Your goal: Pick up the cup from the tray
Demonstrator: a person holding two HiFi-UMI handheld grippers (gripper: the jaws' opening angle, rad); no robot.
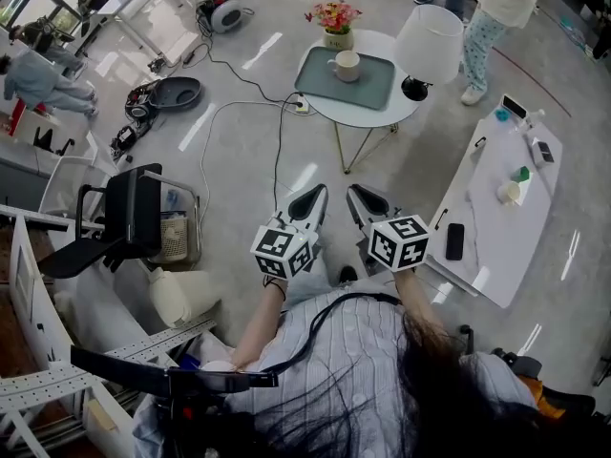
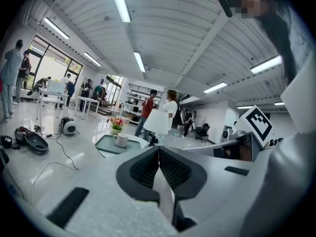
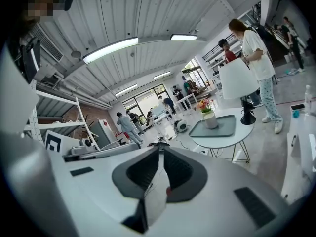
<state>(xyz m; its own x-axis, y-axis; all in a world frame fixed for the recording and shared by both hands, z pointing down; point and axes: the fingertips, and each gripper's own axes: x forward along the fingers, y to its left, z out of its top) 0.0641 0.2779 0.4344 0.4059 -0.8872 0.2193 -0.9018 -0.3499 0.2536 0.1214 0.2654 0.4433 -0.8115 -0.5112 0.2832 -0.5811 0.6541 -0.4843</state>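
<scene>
Round table bears flat tray, smooth cup; left gripper, right gripper clenched empty

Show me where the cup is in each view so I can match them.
Head view: cup on the tray, top centre.
Left gripper view: cup left of centre, mid-height.
Right gripper view: cup right of centre, mid-height.
Shared landmark: white lamp, just right of the cup in every view.

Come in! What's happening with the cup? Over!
Left gripper, right gripper shut, empty, far from table. Cup on tray, untouched. Lamp, flowers close by.
</scene>
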